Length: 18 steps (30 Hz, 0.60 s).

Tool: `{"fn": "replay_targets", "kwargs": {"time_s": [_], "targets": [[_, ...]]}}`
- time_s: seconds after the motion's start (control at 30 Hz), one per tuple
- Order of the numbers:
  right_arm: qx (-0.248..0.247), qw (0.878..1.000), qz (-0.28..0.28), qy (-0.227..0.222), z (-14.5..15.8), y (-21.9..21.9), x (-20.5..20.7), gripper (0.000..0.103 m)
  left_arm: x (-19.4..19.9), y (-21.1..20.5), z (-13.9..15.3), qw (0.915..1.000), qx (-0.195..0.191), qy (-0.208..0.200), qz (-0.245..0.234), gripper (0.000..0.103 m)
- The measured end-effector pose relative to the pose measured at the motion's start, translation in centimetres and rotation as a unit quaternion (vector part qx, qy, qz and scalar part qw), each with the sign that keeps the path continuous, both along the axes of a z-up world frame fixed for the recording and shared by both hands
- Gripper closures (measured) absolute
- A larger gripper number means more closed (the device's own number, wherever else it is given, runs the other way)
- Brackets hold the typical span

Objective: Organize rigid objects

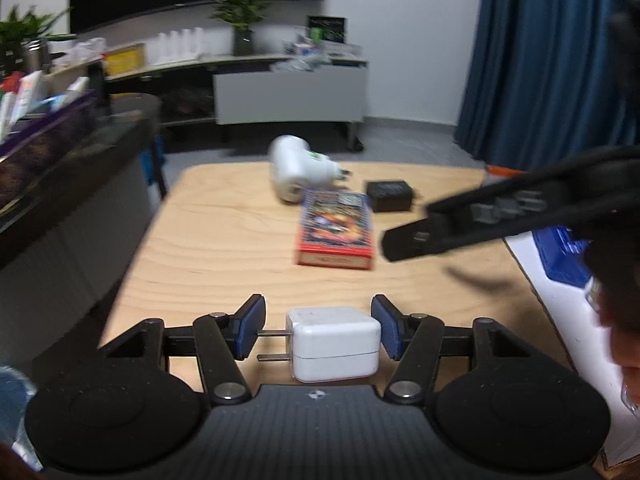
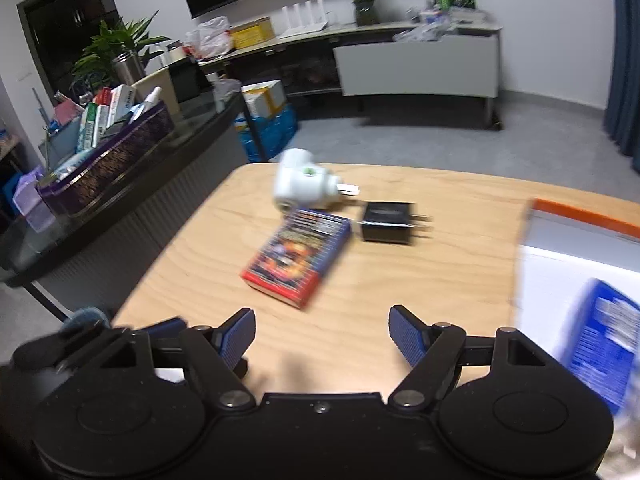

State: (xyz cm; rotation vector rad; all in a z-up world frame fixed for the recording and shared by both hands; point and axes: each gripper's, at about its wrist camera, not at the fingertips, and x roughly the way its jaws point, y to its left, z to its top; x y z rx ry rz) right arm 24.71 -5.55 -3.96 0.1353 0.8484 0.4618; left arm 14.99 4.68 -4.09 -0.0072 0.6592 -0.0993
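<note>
Left wrist view first: our left gripper [image 1: 320,330] has a white charger [image 1: 335,343] sitting between its blue pads [image 1: 251,330]. The charger's two prongs reach the left pad, and the right pad stands just beside the charger's far side — we cannot tell whether it presses yet, so we call it a near-grip on the plug, narrow but not plainly clamped. The charger rests on the wooden table [image 1: 224,248].

Beyond the left gripper lie a red and blue box [image 1: 335,229], a small black charger [image 1: 390,196] to its right and a rounded white adapter [image 1: 294,168] further off. Our right gripper [image 1: 472,222] crosses in from the right, above the table.

From the right wrist we see the right gripper [image 2: 322,338] spread wide — nothing between its pads, only bare table below. The red and blue box [image 2: 298,256] lies just ahead of it, the black charger [image 2: 387,222] and white adapter [image 2: 302,182] past that. A white bin [image 2: 560,280] with an orange edge sits to its right.
</note>
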Motion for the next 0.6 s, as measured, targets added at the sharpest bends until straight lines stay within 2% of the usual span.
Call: {"fn": "replay_targets", "kwargs": {"time_s": [0.1,0.17,0.23,0.27,0.3,0.33,0.43,0.5,0.6], "targets": [[0.009,1.000,-0.018,0.019,-0.6,2.5,2.6,0.015,-0.7,1.5,0.2,0.9997,-0.015,0.003,0.020,0.043],[-0.014,0.999,-0.041,0.022,-1.0,4.3,4.3,0.013,-1.1,2.1,0.3,0.9993,-0.021,0.003,0.032,0.043],[-0.038,0.997,-0.060,0.042,-1.9,5.8,6.0,0.013,-1.4,2.5,0.4,0.9989,-0.023,0.003,0.041,0.043],[-0.044,0.995,-0.067,0.055,-2.4,6.3,6.7,0.010,-1.4,2.6,0.5,0.9986,-0.027,0.003,0.045,0.043],[-0.056,0.995,-0.072,0.043,-2.4,6.8,6.9,0.013,-1.4,2.7,0.6,0.9984,-0.033,0.002,0.047,0.043],[-0.072,0.994,-0.076,0.037,-2.5,7.3,7.0,0.021,-1.5,2.9,0.8,0.9981,-0.036,0.000,0.050,0.043],[-0.074,0.994,-0.070,0.023,-2.5,7.1,6.4,0.031,-1.6,3.0,1.1,0.9977,-0.040,-0.004,0.054,0.043],[-0.092,0.994,-0.058,0.006,-2.3,6.5,5.0,0.033,-1.9,3.0,1.2,0.9975,-0.042,-0.006,0.056,0.043],[-0.068,0.996,-0.058,0.008,-1.6,4.0,2.9,0.033,-2.2,2.9,1.3,0.9971,-0.051,-0.007,0.056,0.043]]}}
